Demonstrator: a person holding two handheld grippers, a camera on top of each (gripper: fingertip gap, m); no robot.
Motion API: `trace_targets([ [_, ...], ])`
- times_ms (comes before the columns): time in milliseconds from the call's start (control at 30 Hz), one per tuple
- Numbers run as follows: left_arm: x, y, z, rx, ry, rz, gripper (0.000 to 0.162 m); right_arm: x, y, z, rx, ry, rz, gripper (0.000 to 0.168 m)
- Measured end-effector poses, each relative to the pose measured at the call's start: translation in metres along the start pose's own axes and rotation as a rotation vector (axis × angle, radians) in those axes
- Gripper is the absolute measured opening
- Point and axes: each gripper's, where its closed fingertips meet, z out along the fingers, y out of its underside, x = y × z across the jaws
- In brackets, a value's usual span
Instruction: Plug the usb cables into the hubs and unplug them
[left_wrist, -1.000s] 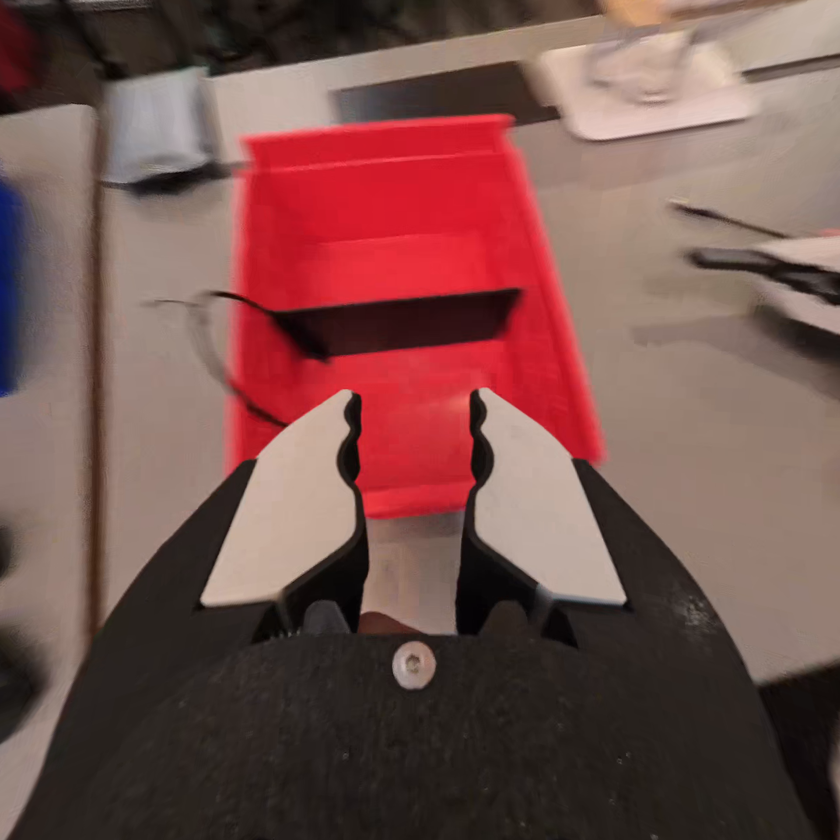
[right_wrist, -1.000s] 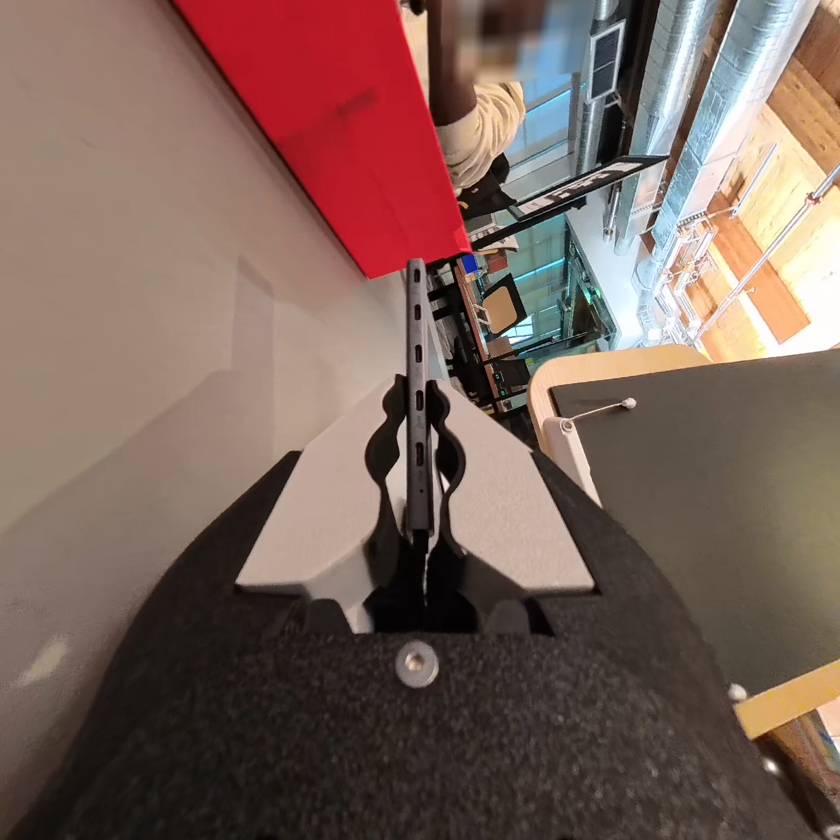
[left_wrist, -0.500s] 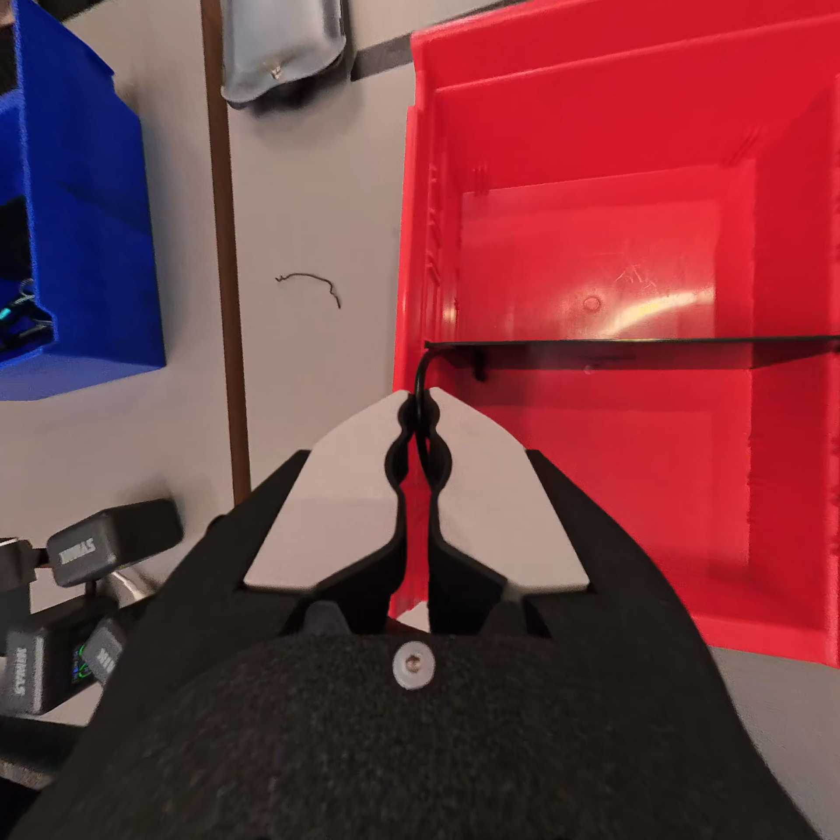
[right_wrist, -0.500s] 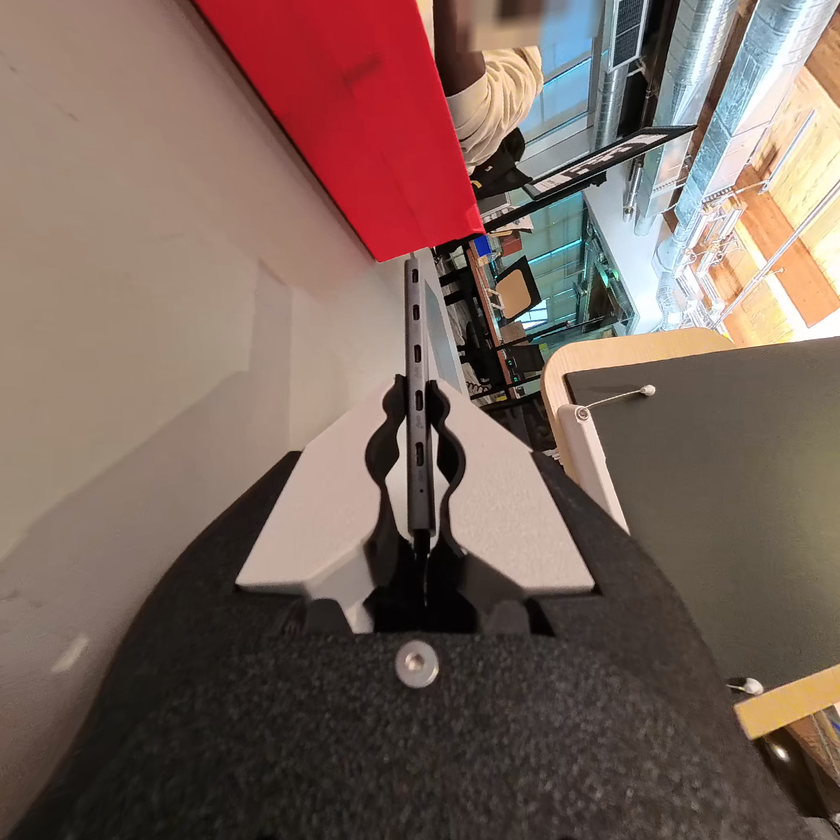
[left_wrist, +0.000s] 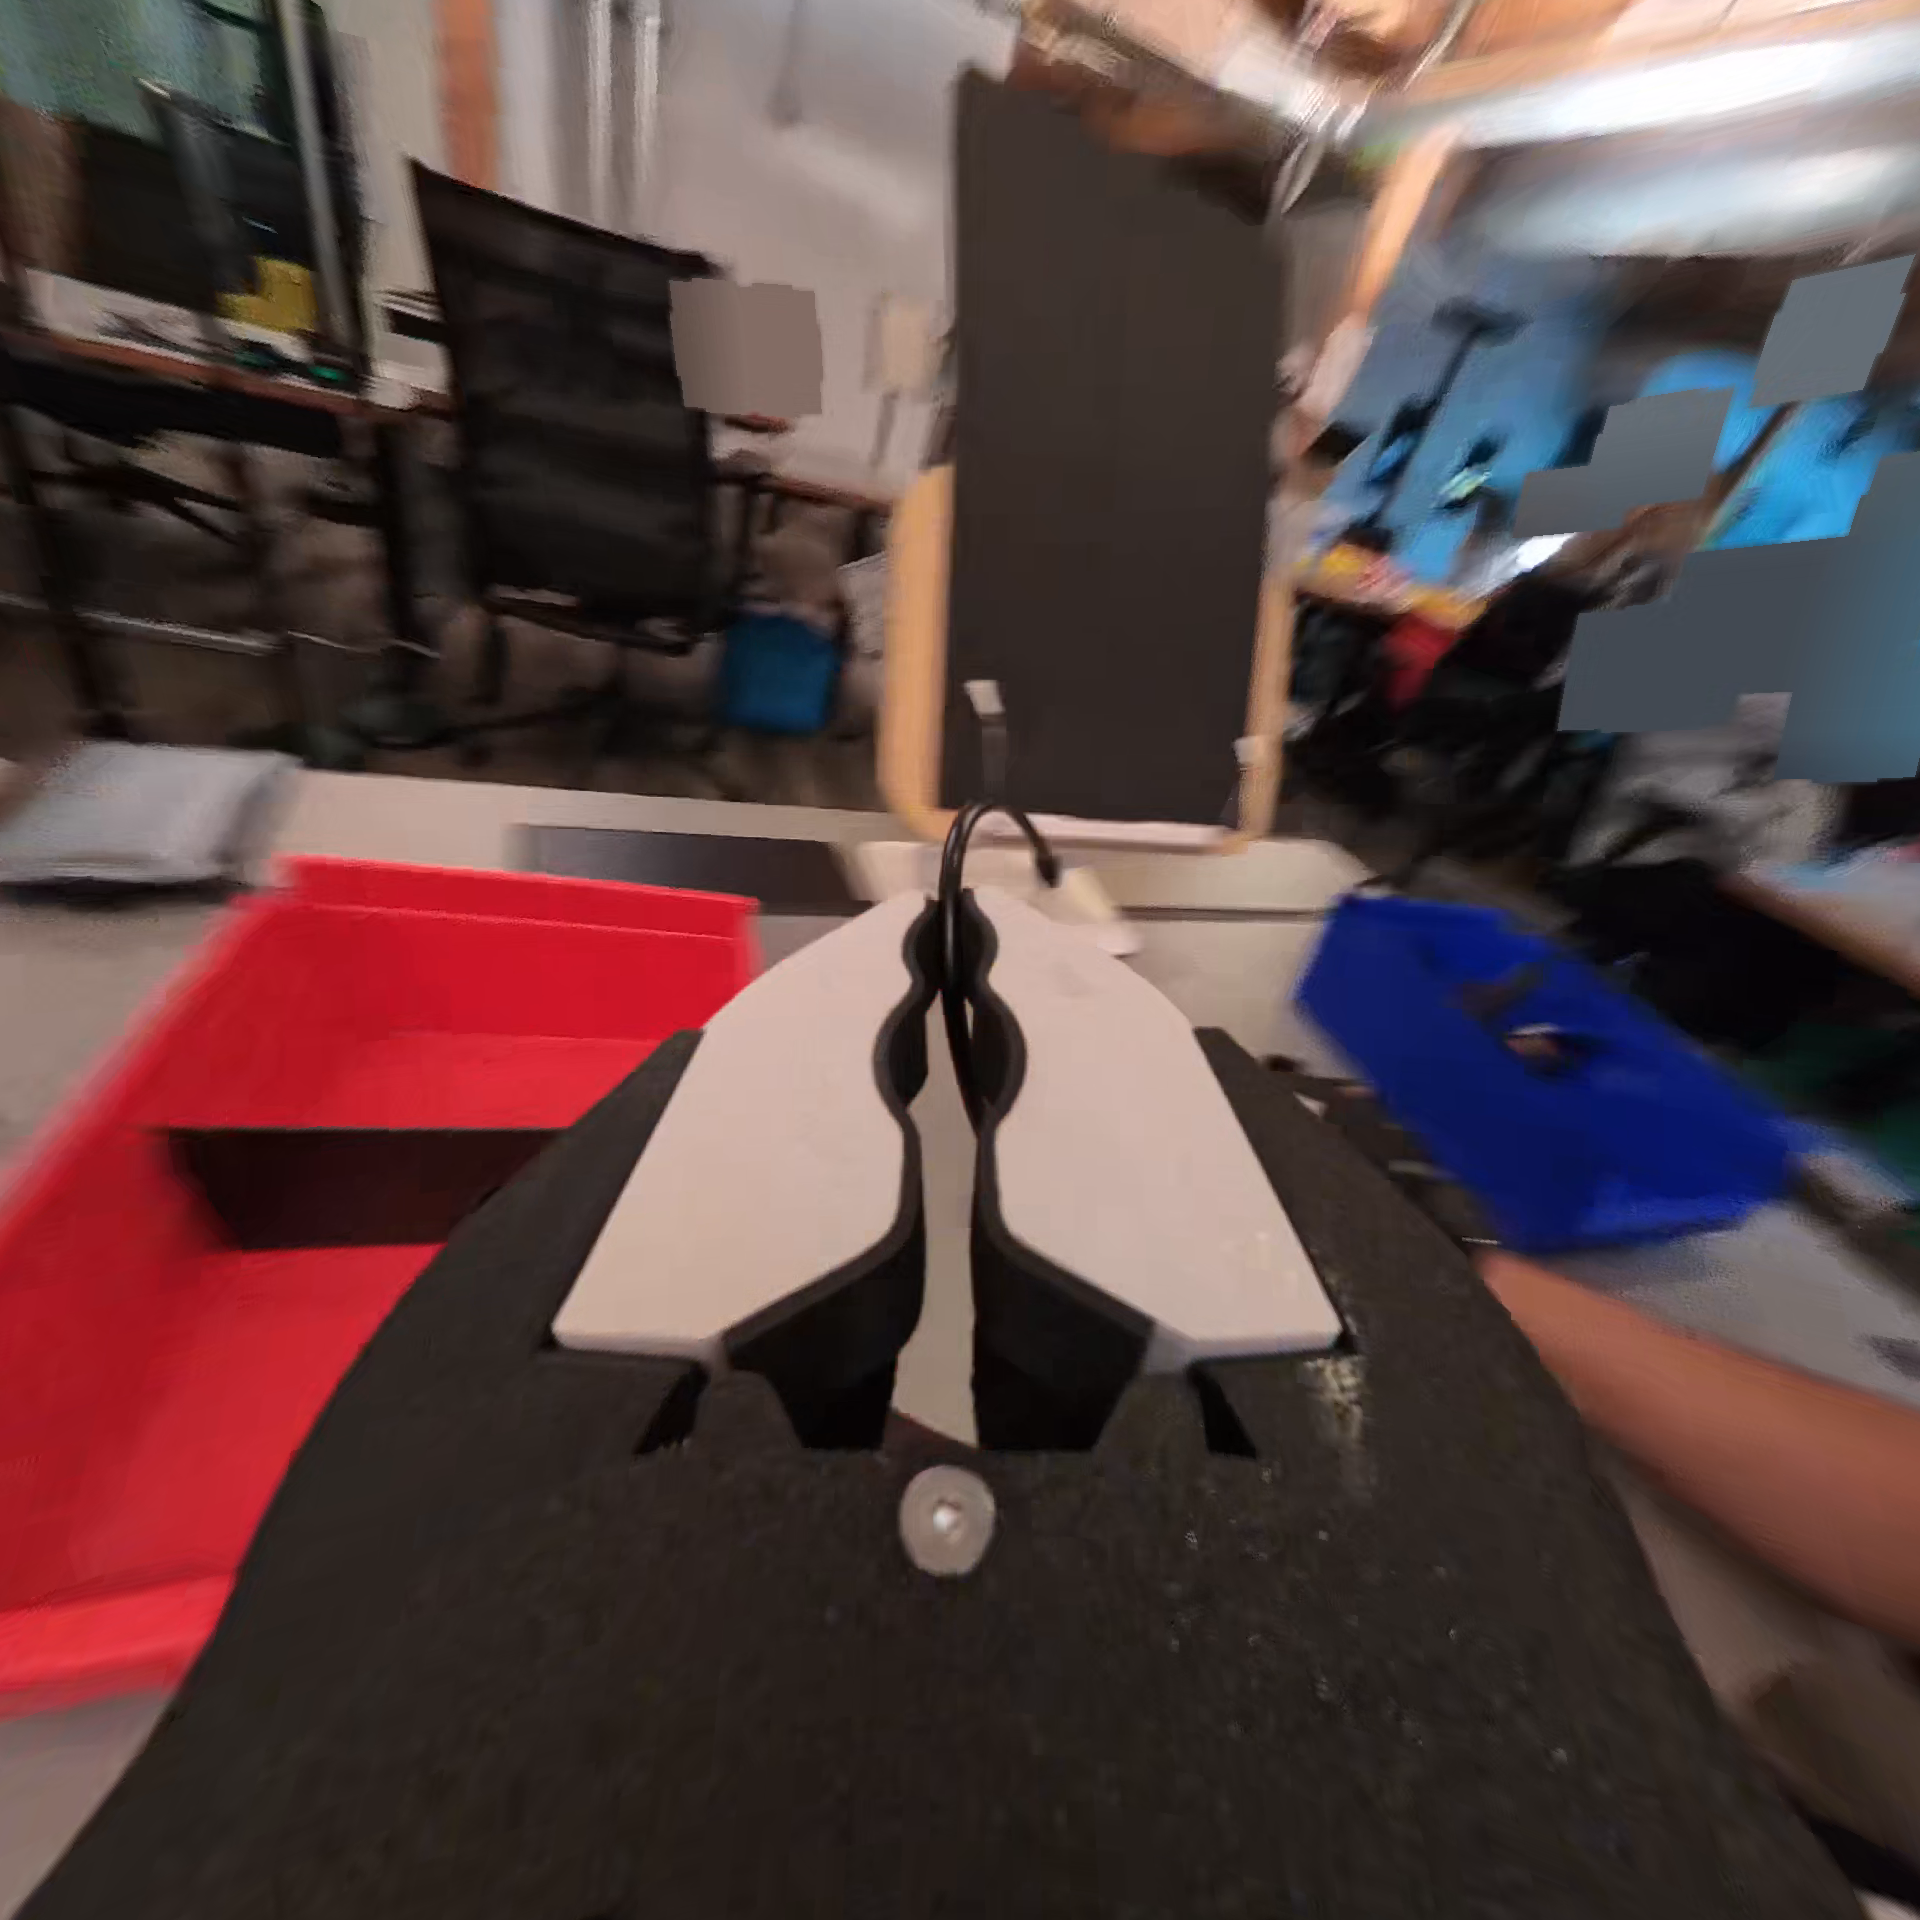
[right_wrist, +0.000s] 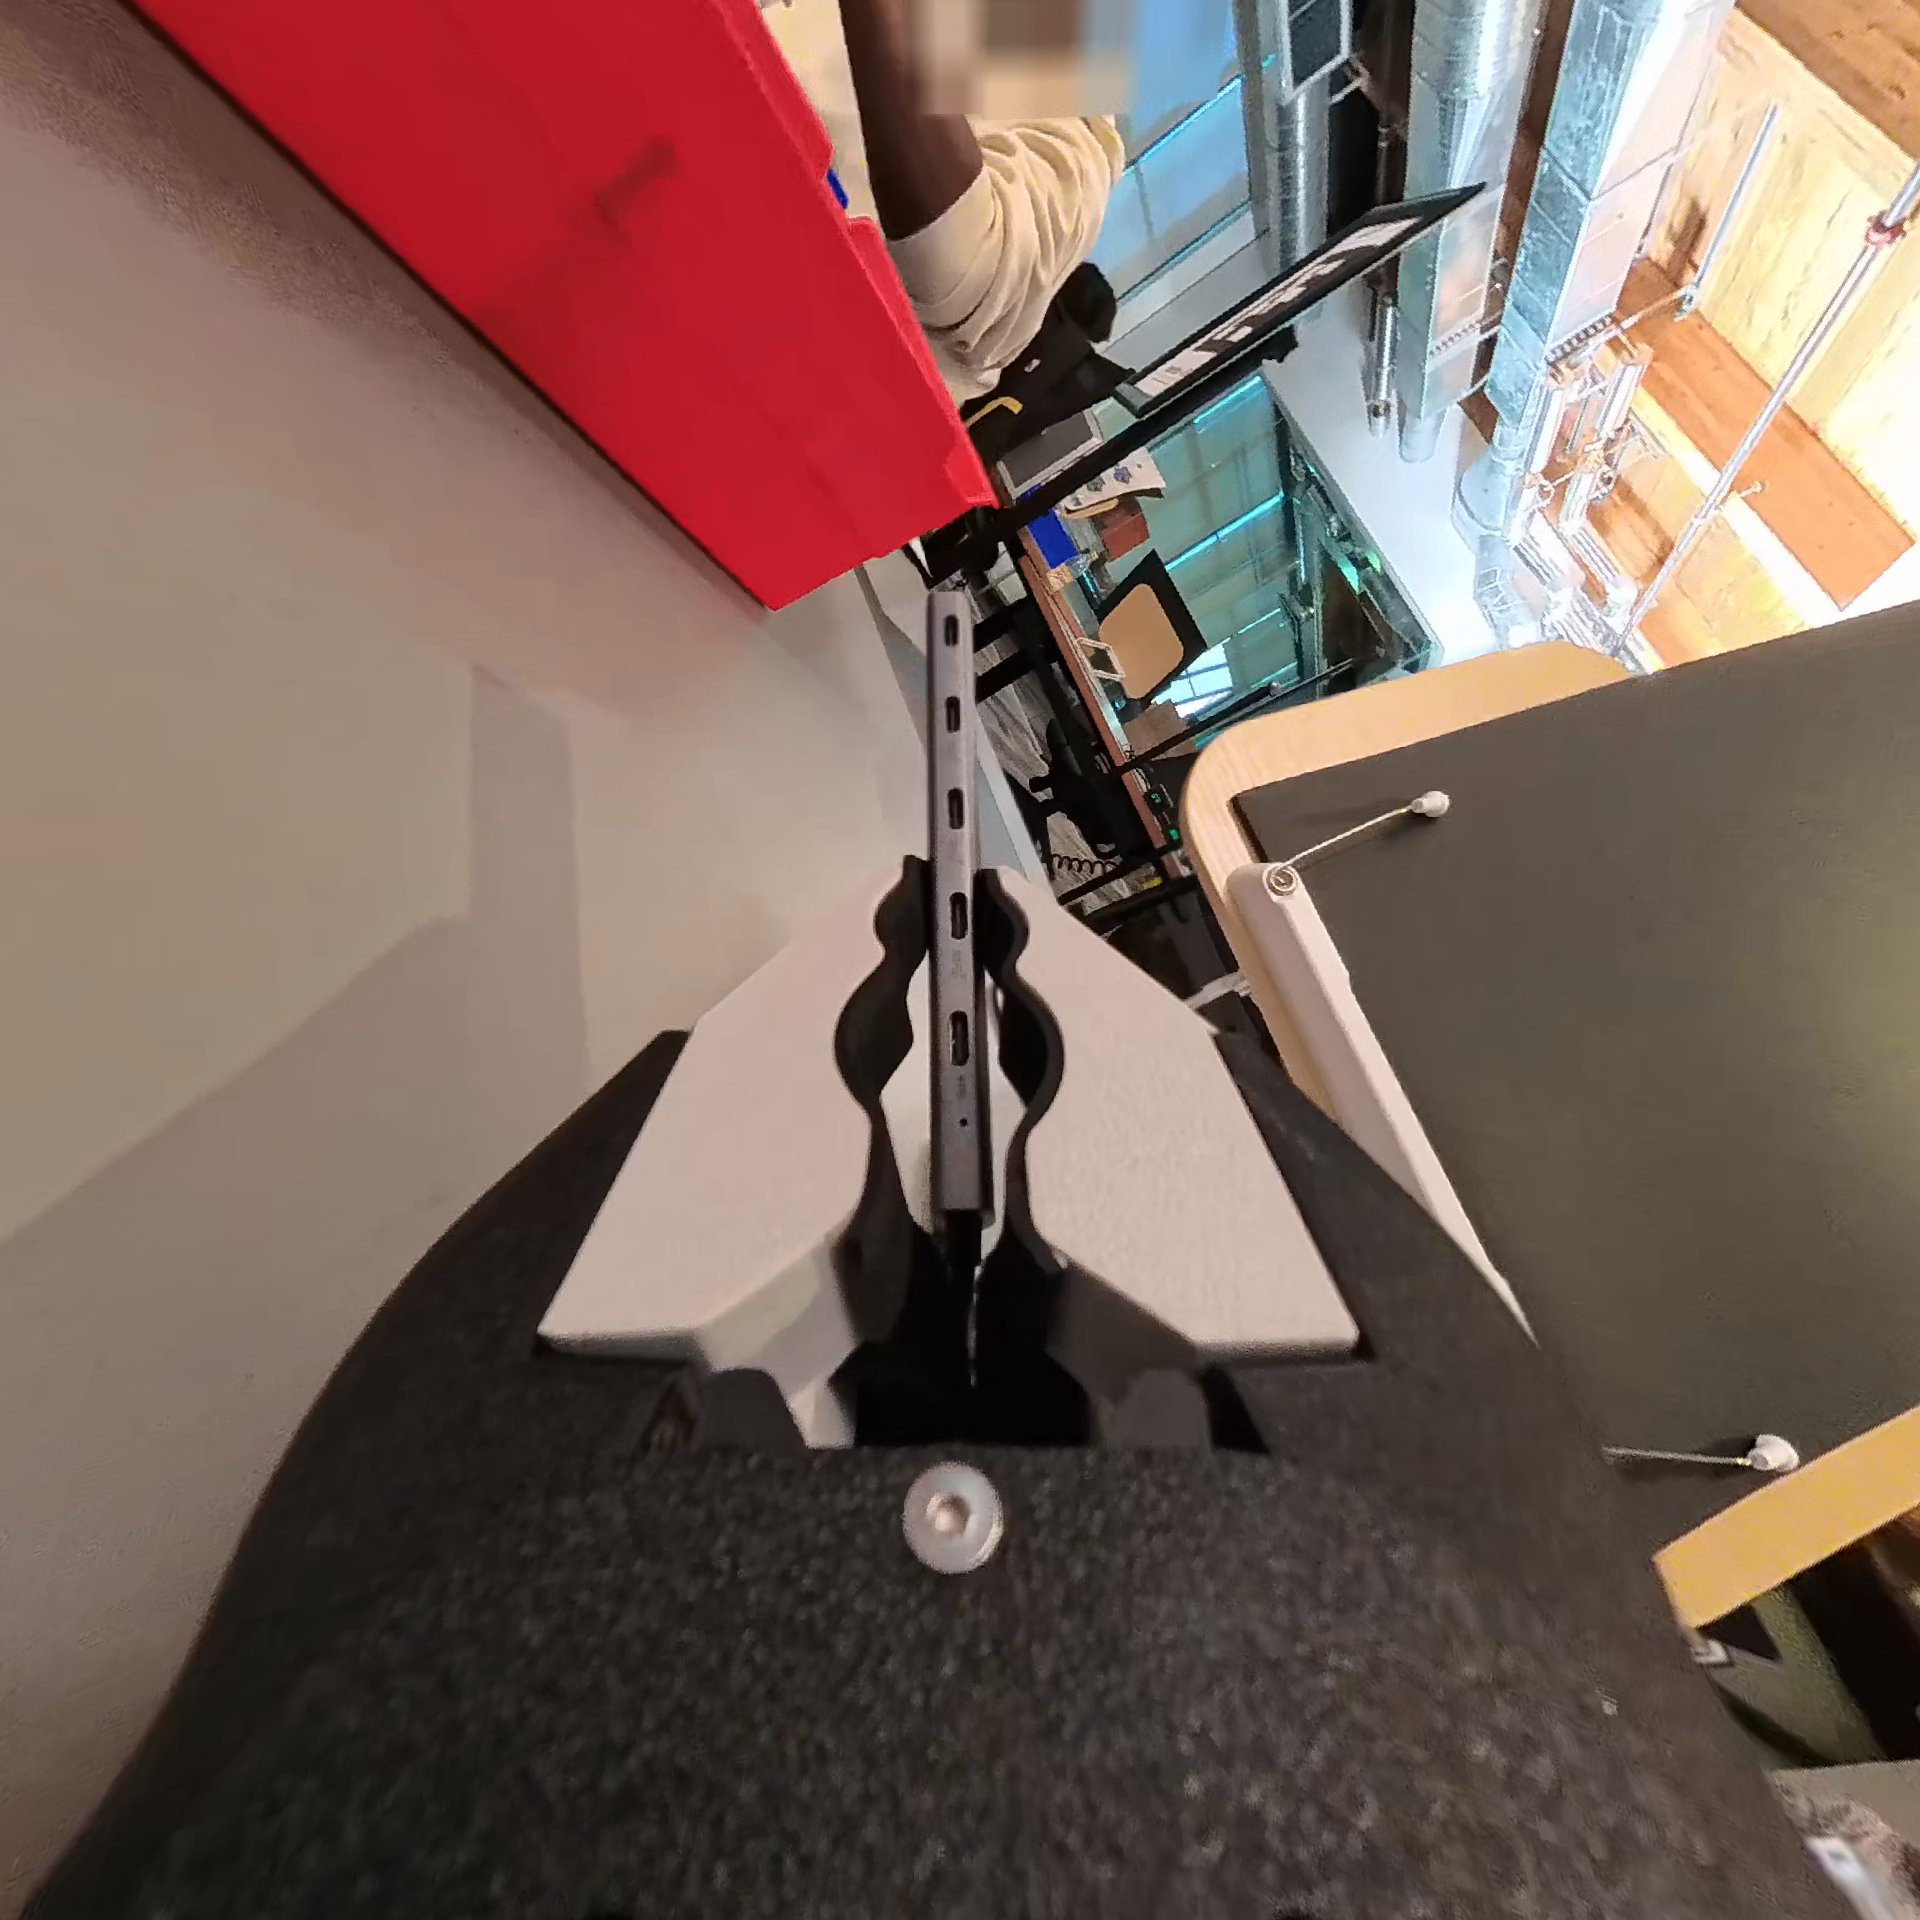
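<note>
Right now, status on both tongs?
Left tongs shut on black cable, beside red bin. Right tongs shut on grey hub.

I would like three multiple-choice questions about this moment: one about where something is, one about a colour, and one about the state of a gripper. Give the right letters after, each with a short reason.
1. In the left wrist view, where is the red bin?
A. left of the gripper
B. right of the gripper
C. hanging above it

2. What colour is the bin on the right in the left wrist view?
A. green
B. blue
C. yellow

3. What is the right gripper doing?
A. open and empty
B. shut on a thin black cable
C. shut on a slim grey hub

Answers:
1. A: the red bin lies left of the left gripper, which is shut on a thin black cable.
2. B: the blue bin shows there, blurred.
3. C: the right gripper clamps the grey hub edge-on, with its row of ports facing the camera.
</note>
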Motion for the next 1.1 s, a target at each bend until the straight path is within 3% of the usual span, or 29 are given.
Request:
trace_targets([
  [100,0.047,0.067,0.003,-0.030,0.054,-0.187,0.002,0.006,0.002,-0.001,-0.001,0.010,0.041,0.008],
  [200,0.054,0.136,0.009,-0.066,-0.009,-0.347,0.002,0.008,0.004,-0.001,-0.001,0.012,0.068,0.008],
  [300,0.039,0.180,0.012,-0.089,-0.104,-0.479,0.002,0.009,0.004,-0.001,-0.001,0.011,0.071,0.008],
  [400,0.032,0.209,0.010,-0.170,-0.176,-0.473,0.002,0.008,0.004,-0.001,0.000,0.007,0.066,0.008],
  [567,0.018,0.248,-0.006,-0.370,-0.293,-0.317,0.004,0.007,0.005,0.000,-0.003,0.002,0.069,0.008],
  [633,0.018,0.259,-0.014,-0.446,-0.309,-0.185,0.032,0.007,0.005,0.000,-0.003,0.000,0.070,0.008],
  [667,0.019,0.260,-0.016,-0.475,-0.297,-0.088,0.032,0.007,0.005,0.000,-0.005,-0.002,0.071,0.008],
  [767,0.027,0.257,-0.014,-0.547,-0.153,0.248,0.034,0.007,0.005,0.000,-0.002,-0.005,0.075,0.008],
  [833,0.040,0.252,-0.004,-0.549,0.055,0.371,0.028,0.006,0.004,0.000,0.004,-0.010,0.078,0.008],
  [867,0.040,0.250,0.004,-0.554,0.125,0.410,0.022,0.005,0.003,0.001,0.006,-0.013,0.078,0.008],
  [933,0.036,0.248,0.025,-0.560,0.217,0.429,0.028,0.004,0.002,0.001,0.012,-0.023,0.076,0.008],
  [1100,0.034,0.280,0.062,-0.719,0.373,0.472,0.030,0.002,0.001,0.000,0.019,-0.030,0.074,0.008],
])
